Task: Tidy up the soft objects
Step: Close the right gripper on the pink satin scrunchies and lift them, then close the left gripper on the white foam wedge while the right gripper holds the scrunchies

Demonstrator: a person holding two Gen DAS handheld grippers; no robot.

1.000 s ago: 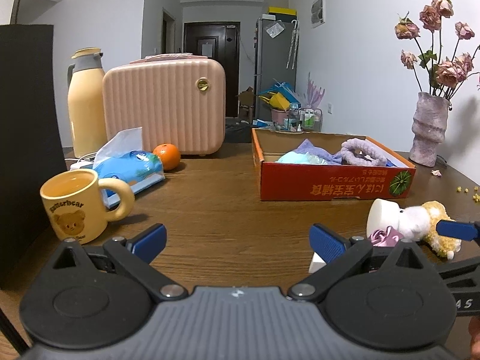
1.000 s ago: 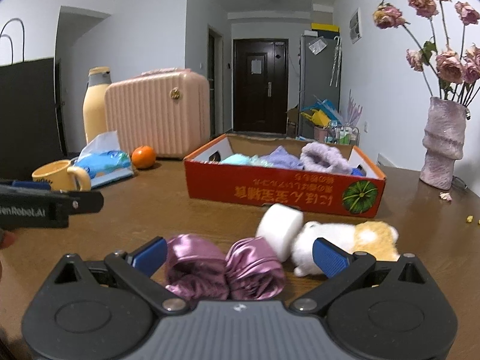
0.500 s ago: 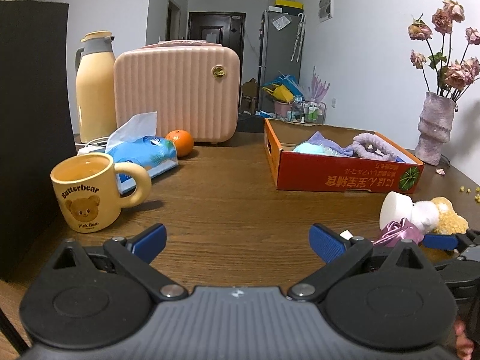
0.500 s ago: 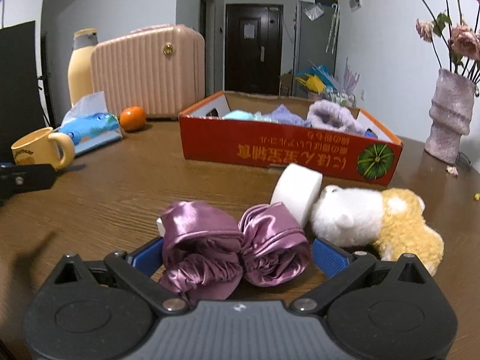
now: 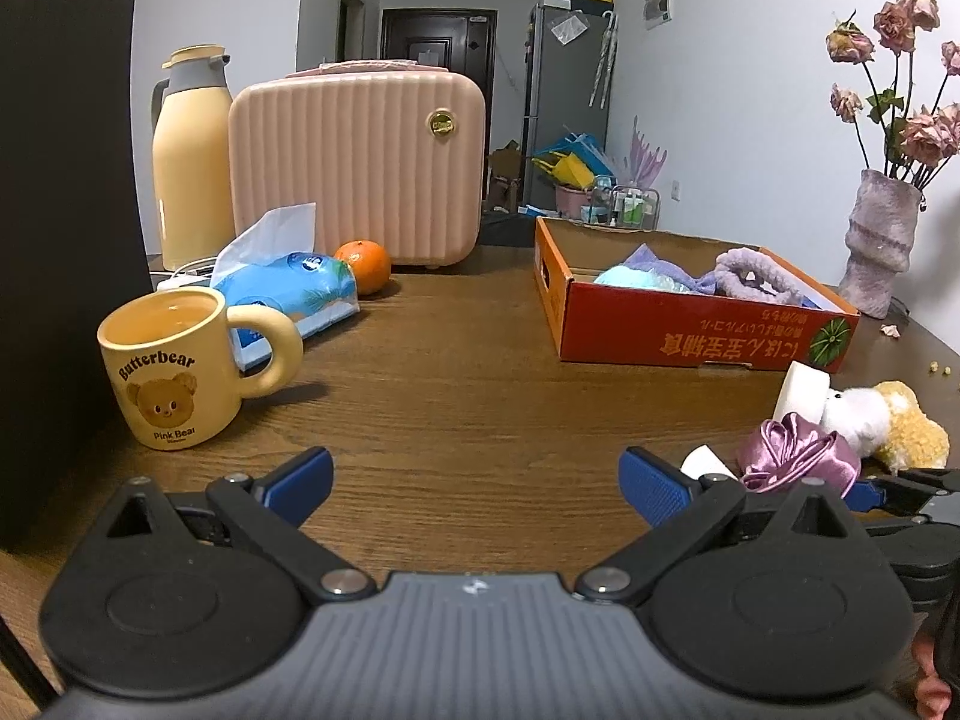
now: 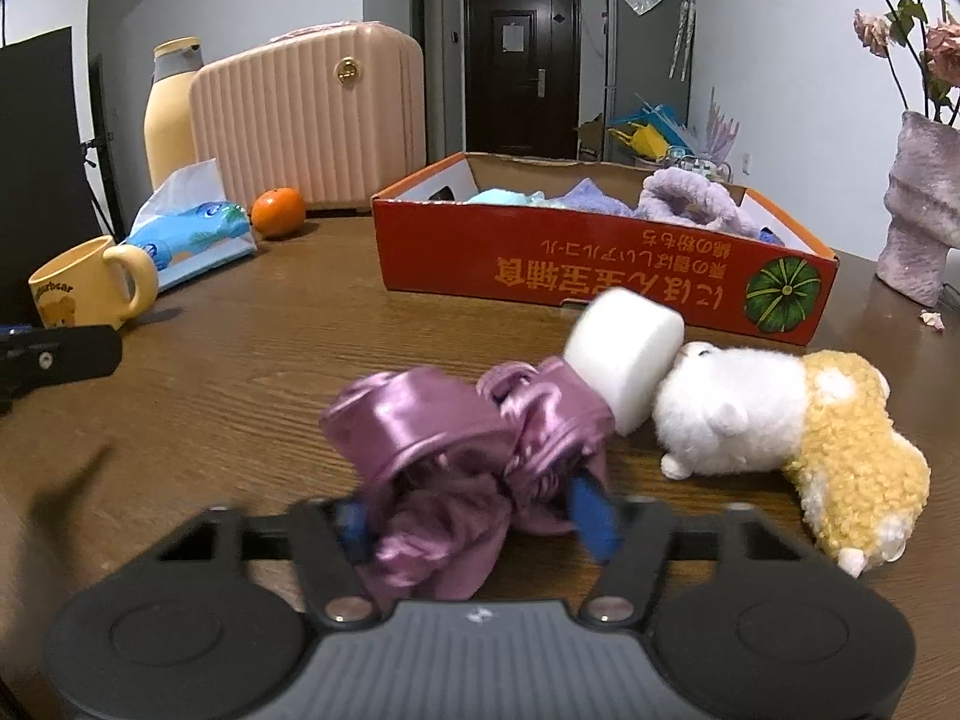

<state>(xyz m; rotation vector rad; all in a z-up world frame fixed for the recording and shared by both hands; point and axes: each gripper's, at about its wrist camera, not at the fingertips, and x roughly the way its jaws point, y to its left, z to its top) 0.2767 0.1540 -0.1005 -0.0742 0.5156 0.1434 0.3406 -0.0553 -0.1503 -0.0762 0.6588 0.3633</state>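
Moved in and down on the purple scrunchie (image 6: 456,450); right claw (image 6: 474,519) now closing with satin bunched between the blue pads, versus wide open a second ago. Grab step underway. Next: finish the squeeze, lift clear of white roll (image 6: 624,354), carry to red box (image 6: 600,276). Left claw (image 5: 474,477) wide open, empty, over the surface (image 5: 456,396).

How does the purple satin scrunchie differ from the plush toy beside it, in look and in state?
The purple satin scrunchie is shiny and crumpled; the plush toy is fluffy, white and yellow. The scrunchie sits between the closing fingers of the right tool; the plush toy lies on its side, clear of that tool. The scrunchie looks smaller than the toy. Both are soft, and both lie on the wooden table outside the red cardboard box.
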